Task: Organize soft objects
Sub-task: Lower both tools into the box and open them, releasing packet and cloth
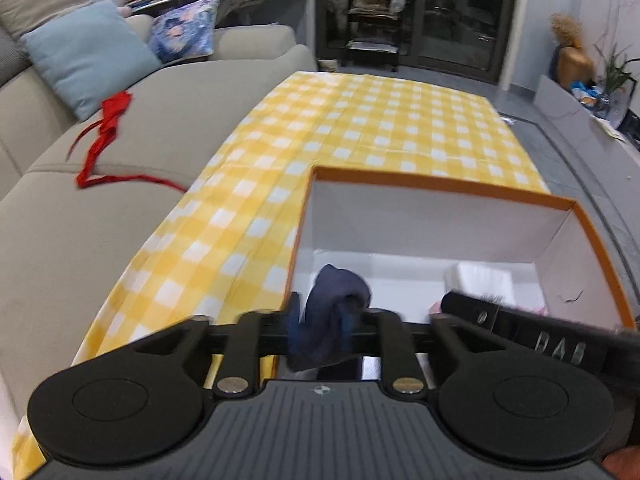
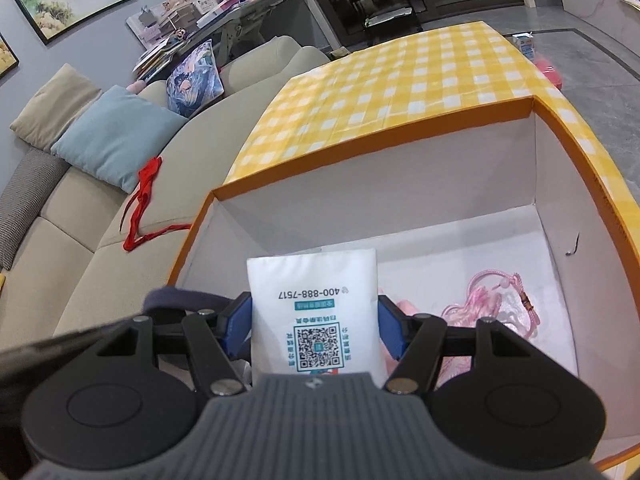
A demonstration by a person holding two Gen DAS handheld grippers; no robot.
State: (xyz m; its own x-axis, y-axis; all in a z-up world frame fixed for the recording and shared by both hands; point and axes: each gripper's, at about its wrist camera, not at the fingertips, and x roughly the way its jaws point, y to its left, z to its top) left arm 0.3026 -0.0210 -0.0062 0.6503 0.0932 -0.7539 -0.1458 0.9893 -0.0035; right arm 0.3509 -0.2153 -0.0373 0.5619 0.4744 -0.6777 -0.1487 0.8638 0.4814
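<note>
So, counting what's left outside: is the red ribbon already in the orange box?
No, the red ribbon lies on the sofa, outside the orange box.

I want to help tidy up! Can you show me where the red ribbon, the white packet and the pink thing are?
red ribbon (image 1: 105, 126): left wrist view, on its knotted middle, lying on the sofa.
white packet (image 2: 314, 280): right wrist view, on its upper printed face.
pink thing (image 2: 486, 304): right wrist view, on its middle, inside the box.
</note>
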